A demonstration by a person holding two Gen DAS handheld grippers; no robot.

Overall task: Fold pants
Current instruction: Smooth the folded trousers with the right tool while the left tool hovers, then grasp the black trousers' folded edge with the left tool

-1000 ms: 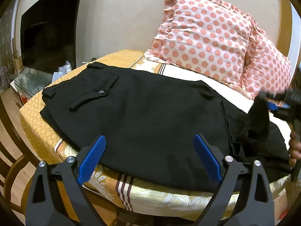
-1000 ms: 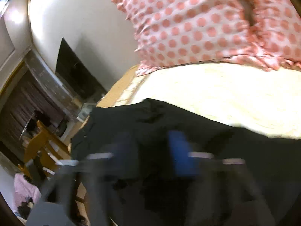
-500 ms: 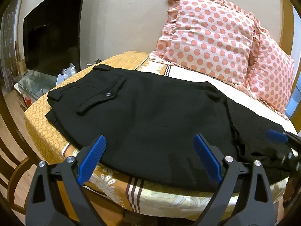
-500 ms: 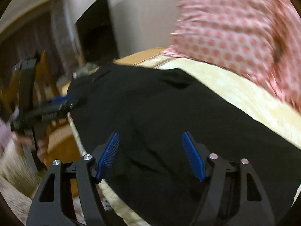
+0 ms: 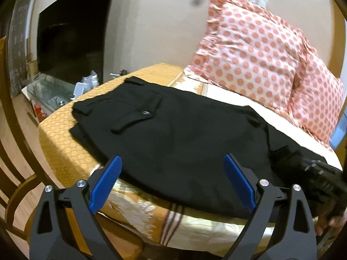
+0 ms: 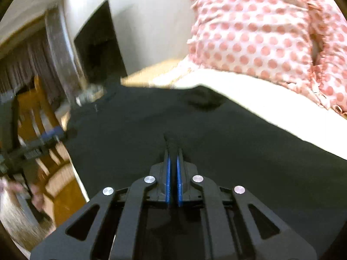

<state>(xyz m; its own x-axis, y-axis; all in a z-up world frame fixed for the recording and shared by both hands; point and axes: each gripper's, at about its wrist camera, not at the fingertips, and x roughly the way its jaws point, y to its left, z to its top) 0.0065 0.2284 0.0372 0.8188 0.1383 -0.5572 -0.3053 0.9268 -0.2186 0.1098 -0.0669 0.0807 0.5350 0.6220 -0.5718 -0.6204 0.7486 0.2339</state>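
Note:
The black pants (image 5: 177,134) lie flat on the bed, waistband and back pocket to the left, legs running right; they also fill the right wrist view (image 6: 195,134). My left gripper (image 5: 171,179) is open and empty, hovering above the near bed edge in front of the pants. My right gripper (image 6: 173,151) is shut on a pinch of the black fabric at the leg end; it shows in the left wrist view (image 5: 318,173) at the far right.
Two pink polka-dot pillows (image 5: 249,49) lean against the wall behind the pants. The yellow patterned bedspread (image 5: 63,134) hangs over the near edge. A dark TV (image 5: 69,34) and a glass stand (image 5: 43,93) are at the left. A wooden chair (image 6: 43,117) stands beside the bed.
My right gripper has closed from open onto the pants fabric at the leg end. My left gripper stays open and has drifted slightly toward the pants.

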